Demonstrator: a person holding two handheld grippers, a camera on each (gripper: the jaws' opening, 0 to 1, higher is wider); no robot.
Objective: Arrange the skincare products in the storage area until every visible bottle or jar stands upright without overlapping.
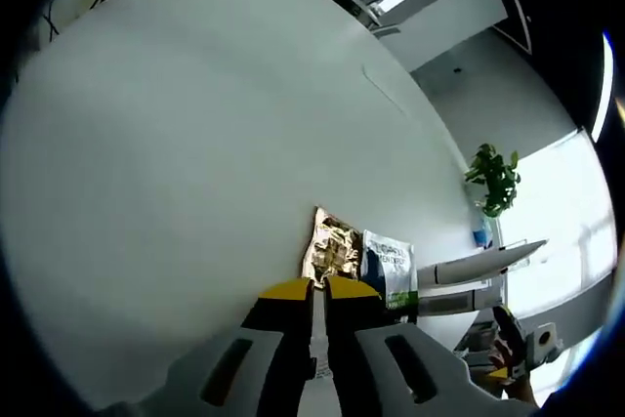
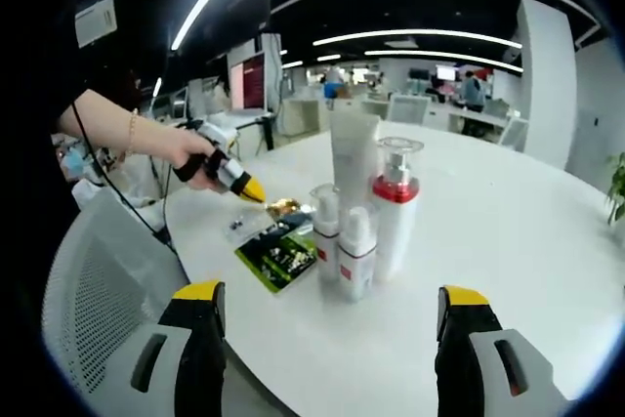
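Note:
Four skincare containers stand upright in a tight cluster on the white table [image 2: 508, 241]: a tall white tube [image 2: 354, 158], a pump bottle with a red band [image 2: 395, 207], and two small white pump bottles [image 2: 325, 231] [image 2: 356, 253] in front. My right gripper [image 2: 332, 295] is open wide, a short way in front of the cluster, holding nothing. My left gripper [image 2: 252, 192], held in a hand, hangs shut over the sachets to the left. In the left gripper view its yellow tips [image 1: 317, 290] meet just short of a gold sachet [image 1: 334, 246]. The tube [image 1: 483, 263] juts in at the right.
Flat sachets lie left of the bottles: a green one [image 2: 278, 259], a gold one [image 2: 283, 207], a clear one [image 2: 239, 225], and a green-white one [image 1: 389, 269]. A grey mesh chair [image 2: 88, 280] stands at the table's edge. A potted plant [image 1: 495, 178] sits beyond.

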